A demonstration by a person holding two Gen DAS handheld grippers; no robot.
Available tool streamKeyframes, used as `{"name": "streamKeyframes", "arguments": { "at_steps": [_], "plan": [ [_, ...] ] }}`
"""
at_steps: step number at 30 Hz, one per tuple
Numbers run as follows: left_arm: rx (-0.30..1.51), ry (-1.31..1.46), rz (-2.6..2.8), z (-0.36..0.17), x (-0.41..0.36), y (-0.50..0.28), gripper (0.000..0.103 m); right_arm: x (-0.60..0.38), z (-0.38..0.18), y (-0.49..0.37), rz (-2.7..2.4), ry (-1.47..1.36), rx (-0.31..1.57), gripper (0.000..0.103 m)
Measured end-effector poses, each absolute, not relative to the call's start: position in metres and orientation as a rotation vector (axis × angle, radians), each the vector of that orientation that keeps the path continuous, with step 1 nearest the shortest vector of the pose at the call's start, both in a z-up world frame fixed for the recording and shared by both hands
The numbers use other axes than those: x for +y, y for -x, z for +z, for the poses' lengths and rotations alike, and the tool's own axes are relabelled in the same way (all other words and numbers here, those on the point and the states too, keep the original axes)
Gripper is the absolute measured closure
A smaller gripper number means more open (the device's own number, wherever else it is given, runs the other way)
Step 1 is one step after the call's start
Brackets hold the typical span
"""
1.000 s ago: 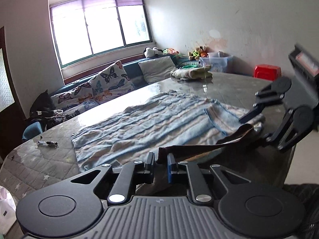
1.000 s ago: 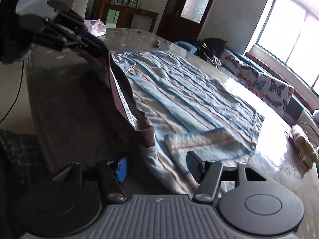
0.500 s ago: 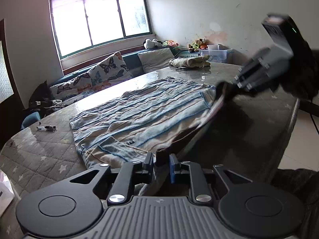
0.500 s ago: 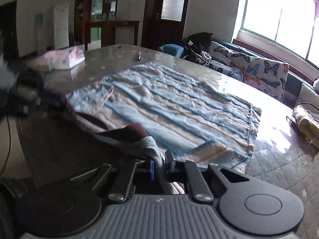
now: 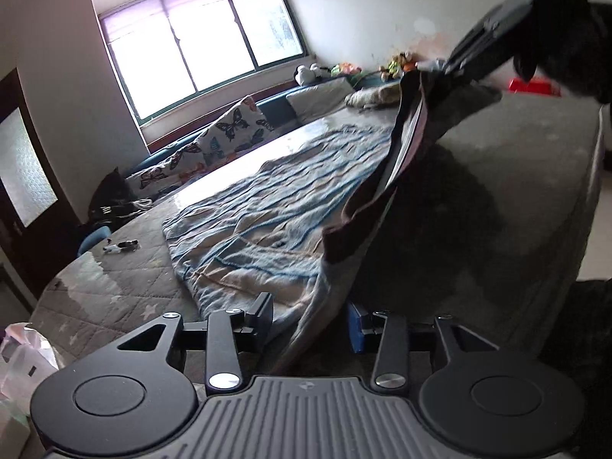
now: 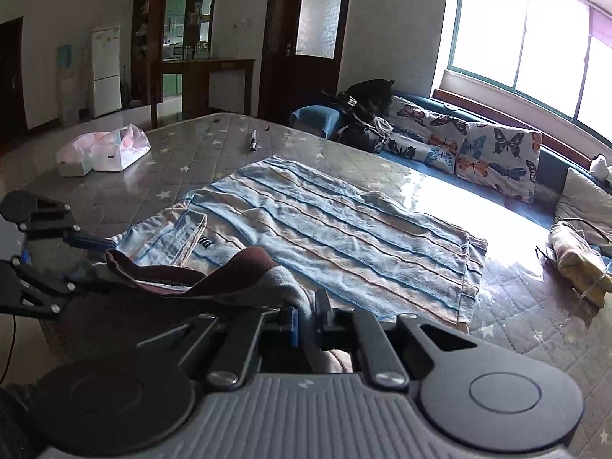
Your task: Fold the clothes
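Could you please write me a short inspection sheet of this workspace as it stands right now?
Surface: quilted star-print table cover, glossy near the window.
Job's things: striped blue garment spread flat; its brown waistband lifted at the near edge.
Clutter: plastic bag, pen, bundled cloth at the far corner.
Grippers: right tongs shut on the waistband; left tongs opening, cloth hanging between the pads, not pressed.
Cables: a thin dark cable at the left edge of the right wrist view.
Surroundings: butterfly cushions, window, fridge.
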State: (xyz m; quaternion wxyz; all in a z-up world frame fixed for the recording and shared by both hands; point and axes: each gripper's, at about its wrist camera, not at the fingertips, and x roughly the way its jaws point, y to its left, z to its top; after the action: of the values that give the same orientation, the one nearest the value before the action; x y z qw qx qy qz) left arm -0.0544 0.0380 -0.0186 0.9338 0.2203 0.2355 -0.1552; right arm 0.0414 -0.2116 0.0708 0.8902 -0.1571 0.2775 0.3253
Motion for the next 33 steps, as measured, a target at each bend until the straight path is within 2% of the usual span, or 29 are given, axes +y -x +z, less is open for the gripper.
{"name": "streamKeyframes", "arguments": {
  "at_steps": [2,4,7,18,22,33],
  "plan": [
    [0.482,-0.475,-0.308,-0.022,0.037,0.052,0.065,-0.213,0.071,-0.041,0.670,0.321,0.573,0.096],
    [0.479,-0.499,-0.304,-0.024,0.037,0.051,0.084,-0.214,0.069,-0.040,0.666,0.321,0.569,0.096],
    [0.464,-0.506,-0.308,-0.020,0.043,0.051,0.094,-0.217,0.065,-0.035,0.657,0.321,0.554,0.097],
    [0.380,-0.466,-0.386,0.042,0.063,0.105,0.097,-0.248,0.089,0.021,0.740,0.272,0.504,0.098],
    [0.372,-0.447,-0.408,0.060,0.067,0.119,0.097,-0.254,0.096,0.039,0.775,0.263,0.539,0.098],
    [0.381,-0.380,-0.369,0.075,0.081,0.030,0.097,-0.241,0.114,-0.034,0.781,0.273,0.568,0.098]
  ]
}}
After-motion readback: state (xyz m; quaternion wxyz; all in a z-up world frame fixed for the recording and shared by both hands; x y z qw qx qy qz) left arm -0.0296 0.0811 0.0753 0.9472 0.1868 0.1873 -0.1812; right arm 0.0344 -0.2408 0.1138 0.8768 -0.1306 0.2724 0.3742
